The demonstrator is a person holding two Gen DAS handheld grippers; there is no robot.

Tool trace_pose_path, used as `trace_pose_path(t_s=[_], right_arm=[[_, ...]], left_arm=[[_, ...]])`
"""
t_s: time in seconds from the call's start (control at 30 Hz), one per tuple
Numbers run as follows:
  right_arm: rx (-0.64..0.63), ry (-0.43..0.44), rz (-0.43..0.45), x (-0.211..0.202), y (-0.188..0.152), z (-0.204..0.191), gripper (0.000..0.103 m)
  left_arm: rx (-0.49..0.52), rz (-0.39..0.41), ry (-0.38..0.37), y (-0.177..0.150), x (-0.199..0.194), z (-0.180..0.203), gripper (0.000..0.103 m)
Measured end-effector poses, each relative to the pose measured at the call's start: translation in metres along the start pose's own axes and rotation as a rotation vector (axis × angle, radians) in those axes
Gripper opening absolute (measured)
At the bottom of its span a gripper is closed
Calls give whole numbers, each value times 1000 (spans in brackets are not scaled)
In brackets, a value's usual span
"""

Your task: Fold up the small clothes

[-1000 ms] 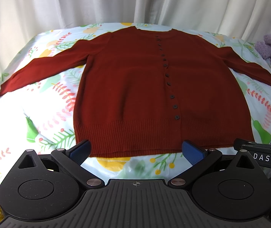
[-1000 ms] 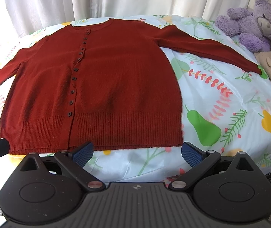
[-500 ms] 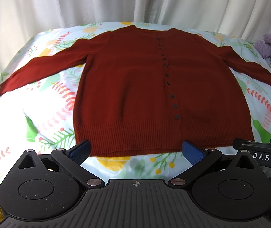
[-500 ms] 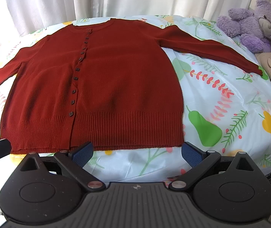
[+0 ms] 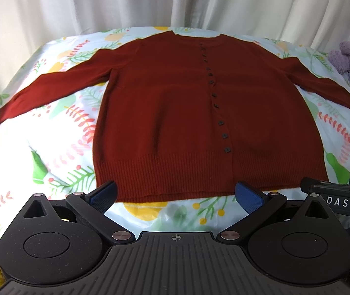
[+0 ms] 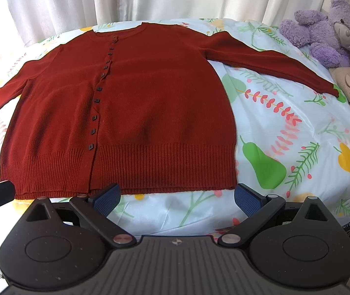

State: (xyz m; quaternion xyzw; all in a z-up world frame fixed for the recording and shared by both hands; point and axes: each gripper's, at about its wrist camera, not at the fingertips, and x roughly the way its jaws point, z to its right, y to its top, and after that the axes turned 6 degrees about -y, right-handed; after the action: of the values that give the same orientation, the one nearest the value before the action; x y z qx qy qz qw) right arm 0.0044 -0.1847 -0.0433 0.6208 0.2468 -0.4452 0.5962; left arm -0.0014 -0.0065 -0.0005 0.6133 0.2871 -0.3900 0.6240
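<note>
Jaws: both grippers, left (image 5: 176, 194) and right (image 6: 176, 195), wide open, holding nothing
Cardigan (image 5: 206, 113): flat, buttoned, sleeves out, so probably ready for folding
Position: hovering near hem

Cardigan (image 5: 175, 113) lies flat on the bed sheet (image 6: 285, 127), sleeves spread to both sides, hem nearest both grippers, curtain (image 5: 150, 2) behind, stuffed bear (image 6: 327, 29) beyond the right sleeve, left gripper (image 5: 176, 194) and right gripper (image 6: 177, 195) before the hem
</note>
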Motion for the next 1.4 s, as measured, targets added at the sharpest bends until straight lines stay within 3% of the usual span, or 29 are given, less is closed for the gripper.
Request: trace_pose_path(t_s=[0.67, 0.8, 0.9, 1.0, 1.07, 1.17, 1.3, 1.37, 1.4], right_arm=[[6, 33, -46, 18, 7, 6, 99], [43, 106, -57, 26, 15, 17, 99], [110, 216, 4, 30, 21, 33, 99], [105, 356, 148, 35, 30, 56, 99], [113, 335, 191, 42, 42, 72, 99], [271, 350, 256, 58, 65, 126, 99], [658, 312, 348, 92, 87, 229, 96], [809, 207, 365, 114, 95, 277, 79], [859, 164, 353, 126, 98, 296, 58]], left_arm=[[-21, -56, 7, 6, 19, -2, 103], [-29, -71, 13, 10, 25, -1, 103], [-45, -60, 8, 15, 26, -3, 103], [-41, -9, 6, 20, 26, -2, 103], [-45, 9, -7, 25, 28, -3, 103], [-89, 7, -75, 34, 32, -7, 103], [-240, 21, -190, 47, 40, -18, 103], [-288, 4, -183, 53, 50, -20, 103], [-299, -7, -169, 56, 56, -19, 103]])
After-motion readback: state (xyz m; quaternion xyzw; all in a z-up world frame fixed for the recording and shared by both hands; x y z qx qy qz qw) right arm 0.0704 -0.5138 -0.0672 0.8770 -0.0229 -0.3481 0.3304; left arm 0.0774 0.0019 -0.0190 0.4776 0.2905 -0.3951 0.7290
